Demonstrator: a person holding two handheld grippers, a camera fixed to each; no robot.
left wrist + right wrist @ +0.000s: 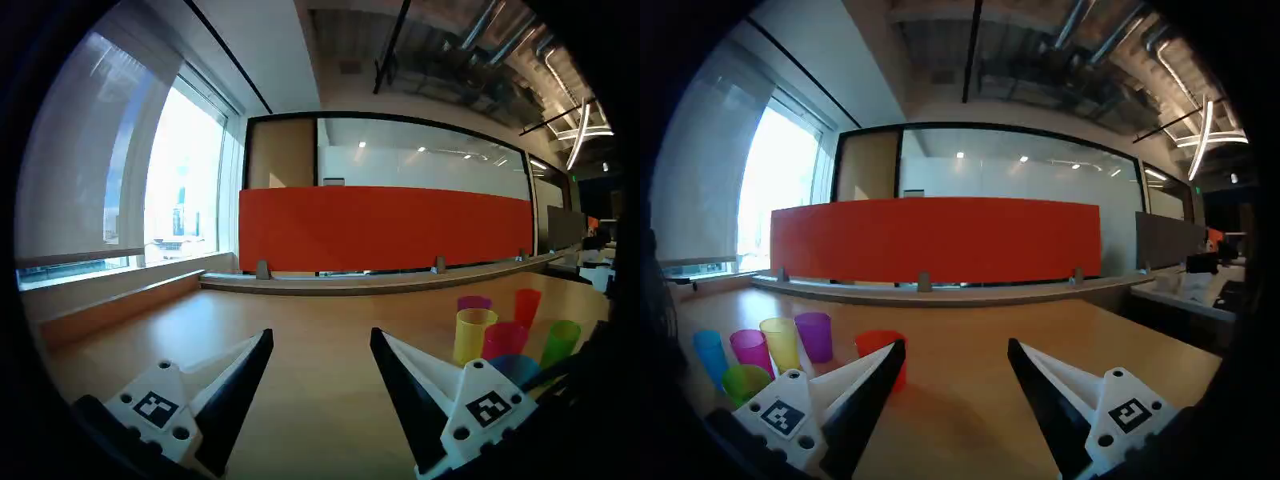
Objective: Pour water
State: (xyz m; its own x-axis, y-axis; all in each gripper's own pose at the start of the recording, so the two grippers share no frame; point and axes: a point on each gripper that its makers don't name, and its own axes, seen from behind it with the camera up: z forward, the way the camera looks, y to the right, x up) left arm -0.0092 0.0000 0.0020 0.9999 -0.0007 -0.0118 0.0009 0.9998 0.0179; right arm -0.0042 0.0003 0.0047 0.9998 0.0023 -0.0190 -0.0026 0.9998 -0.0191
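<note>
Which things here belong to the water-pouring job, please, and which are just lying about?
Job: the blue cup, pink cup, yellow cup, purple cup, red cup and green cup; the open left hand-held gripper and right hand-held gripper.
Lying about: the orange partition, the window.

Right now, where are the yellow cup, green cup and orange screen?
yellow cup [782,342]: right gripper view, side wall.
green cup [740,384]: right gripper view, front wall.
orange screen [936,238]: right gripper view, centre.

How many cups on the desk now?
6, grouped left in the right gripper view: blue cup, pink cup, yellow cup, purple cup, red cup, green cup in front. None seems hidden.
</note>
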